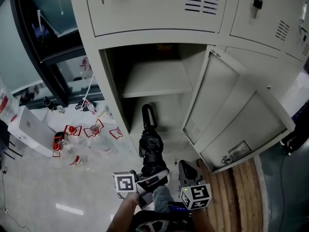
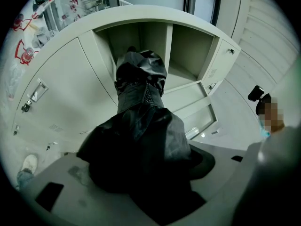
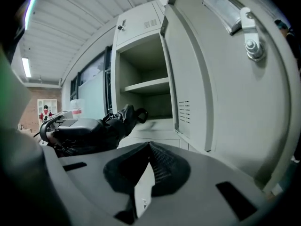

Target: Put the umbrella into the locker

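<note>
The left gripper point(image 1: 153, 174) is holding a folded black fabric umbrella point(image 1: 150, 146) at the mouth of the open pale grey metal locker point(image 1: 112, 81).

Its jaws are clamping the bunched fabric near the umbrella's near end, while the looped black handle is pointing far into the lower opening, beneath the flat inner shelf point(image 1: 155, 79); whether the loop is touching the compartment floor, I cannot tell. The right gripper point(image 1: 186, 170) is hanging just to the right of the left one, its jaws closed together and gripping nothing. The hinged locker door point(image 1: 231, 124) is standing wide open on the right. Clear plastic bottles with red labels point(image 1: 72, 151) are lying on the floor to the left.
</note>
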